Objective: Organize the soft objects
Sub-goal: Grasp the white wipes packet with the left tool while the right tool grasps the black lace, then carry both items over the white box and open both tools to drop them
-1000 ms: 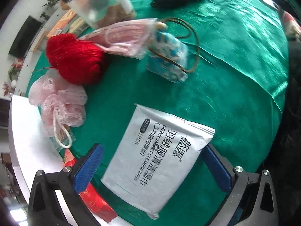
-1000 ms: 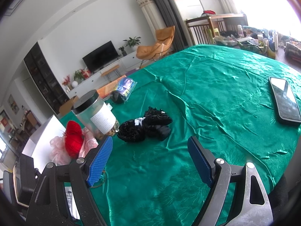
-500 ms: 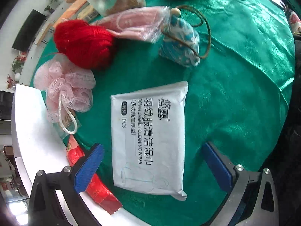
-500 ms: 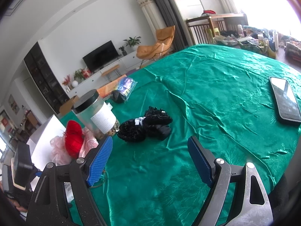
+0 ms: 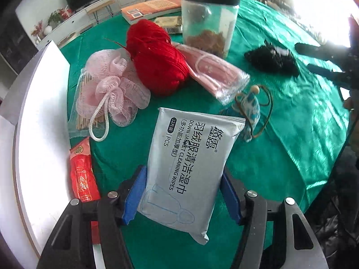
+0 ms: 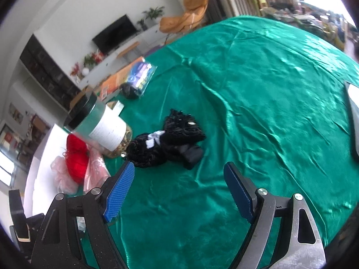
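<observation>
My left gripper (image 5: 182, 191) is shut on a grey pack of cleaning wipes (image 5: 190, 159), its blue pads pressing both long sides. Beyond it on the green cloth lie a pink bath pouf (image 5: 112, 94), a red yarn ball (image 5: 157, 58), a pink mask pack (image 5: 215, 74) and a small blue-white pouch with a brown cord (image 5: 251, 109). A black knitted bundle (image 5: 271, 60) lies further right and also shows in the right wrist view (image 6: 168, 143). My right gripper (image 6: 179, 190) is open and empty, hovering just short of that bundle.
A clear jar with a black lid (image 5: 208, 22) stands behind the yarn; it also shows in the right wrist view (image 6: 101, 127). A red packet (image 5: 82, 174) and a bag of sticks (image 5: 83, 109) lie by the white table edge (image 5: 40, 134). A phone (image 6: 353, 112) lies far right.
My left gripper has closed from wide open onto the wipes pack and tilted up to a flatter view. My right gripper has moved closer to the black bundle, still open.
</observation>
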